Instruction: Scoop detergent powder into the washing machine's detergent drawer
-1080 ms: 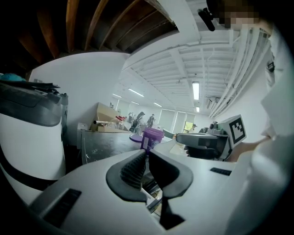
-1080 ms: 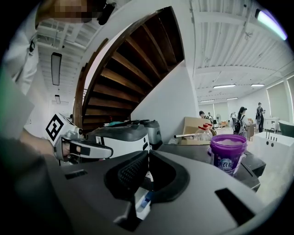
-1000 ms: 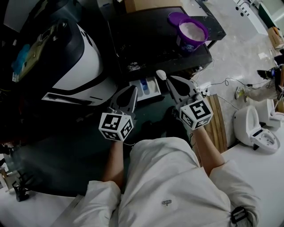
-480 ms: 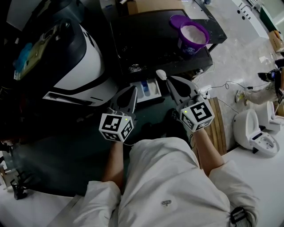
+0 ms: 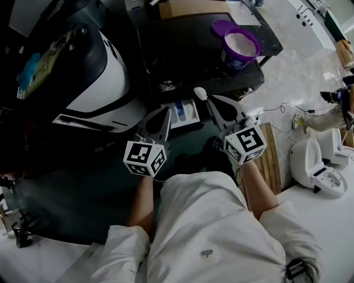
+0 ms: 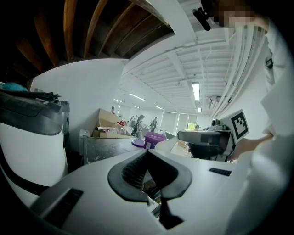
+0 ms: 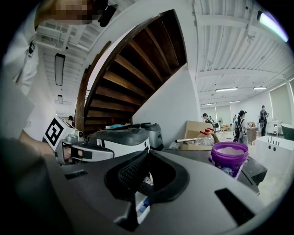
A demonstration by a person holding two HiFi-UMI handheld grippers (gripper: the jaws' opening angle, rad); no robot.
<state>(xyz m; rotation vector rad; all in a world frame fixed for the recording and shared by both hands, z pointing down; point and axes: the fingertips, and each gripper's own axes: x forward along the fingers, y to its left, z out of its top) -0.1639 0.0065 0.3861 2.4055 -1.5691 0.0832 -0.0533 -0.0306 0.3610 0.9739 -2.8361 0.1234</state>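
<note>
Right claw (image 5: pixel 212 100) clenched, apparently on white rounded scoop (image 5: pixel 199 93) at its tip. Detergent drawer (image 5: pixel 187 113), white plastic with blue insert, open, lies just left of scoop, centre frame. Purple tub (image 5: pixel 239 45) of white powder stands well beyond, upper right, on dark tabletop (image 5: pixel 182 50). Right claw nearer both. Left claw (image 5: pixel 165 113) clenched, empty, left of drawer.

We list one black table (image 5: pixel 188 52). On it we count a purple tub (image 5: pixel 239 50), a purple lid (image 5: pixel 220 25) and a cardboard box (image 5: pixel 188 6).
</note>
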